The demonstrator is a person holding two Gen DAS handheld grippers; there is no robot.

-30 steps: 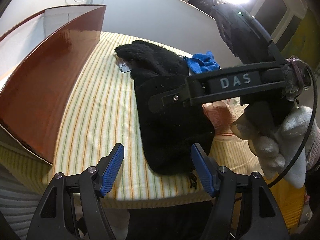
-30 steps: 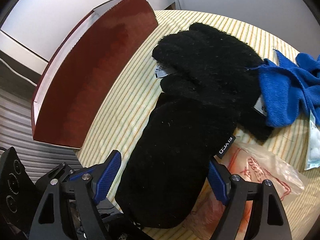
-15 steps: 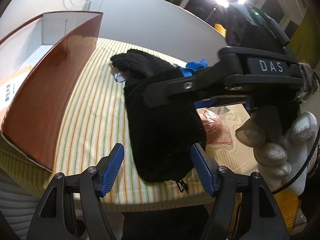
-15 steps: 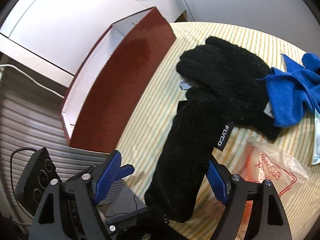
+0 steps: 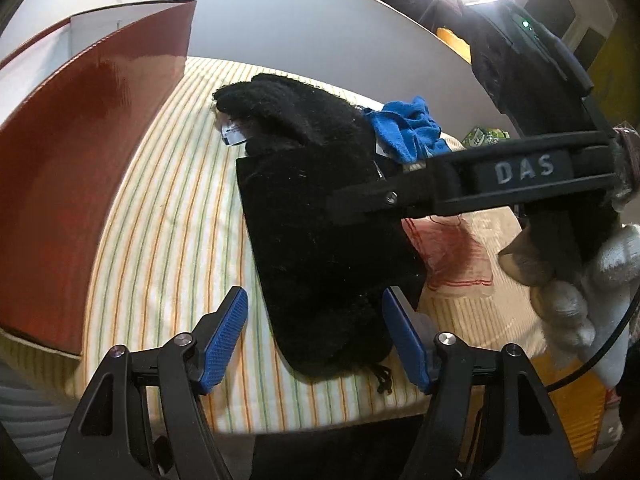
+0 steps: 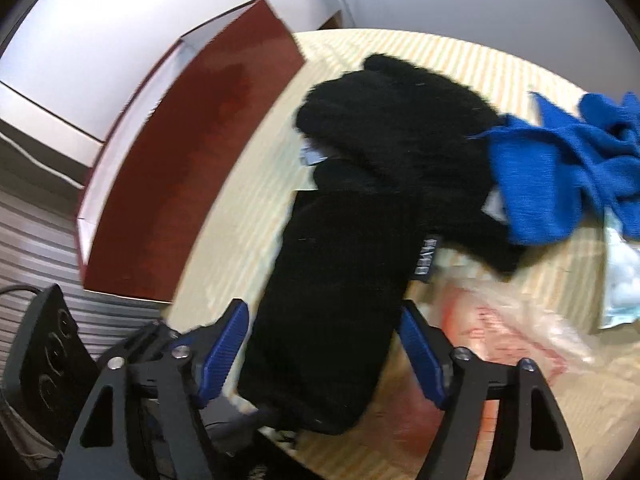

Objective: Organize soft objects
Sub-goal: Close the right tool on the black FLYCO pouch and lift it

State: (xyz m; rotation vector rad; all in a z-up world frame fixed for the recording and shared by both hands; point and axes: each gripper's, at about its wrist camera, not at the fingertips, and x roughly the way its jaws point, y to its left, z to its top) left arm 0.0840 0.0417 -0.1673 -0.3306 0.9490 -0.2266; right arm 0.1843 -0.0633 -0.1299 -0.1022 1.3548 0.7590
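A long black knit piece [image 5: 320, 256] lies on the striped cloth, its near end between my open left gripper [image 5: 316, 336]. It also shows in the right wrist view [image 6: 336, 288], between the blue pads of my open right gripper [image 6: 324, 344]. A fuzzy black glove [image 5: 288, 116] lies behind it, also in the right wrist view [image 6: 400, 120]. A blue cloth [image 6: 560, 172] lies to the right, also in the left wrist view [image 5: 404, 128]. The right gripper's body [image 5: 500, 180] crosses the left wrist view above the knit piece.
A red-brown open box [image 5: 80, 152] stands at the left, also in the right wrist view [image 6: 192, 172]. A clear plastic bag with red print [image 6: 504, 332] lies right of the knit piece. A pale packet [image 6: 624, 280] sits at the far right. The table edge is just below the grippers.
The right gripper has dropped back down and closer over the black knit piece, with motion blur. The left gripper has stayed at the near end of the piece, both still open.
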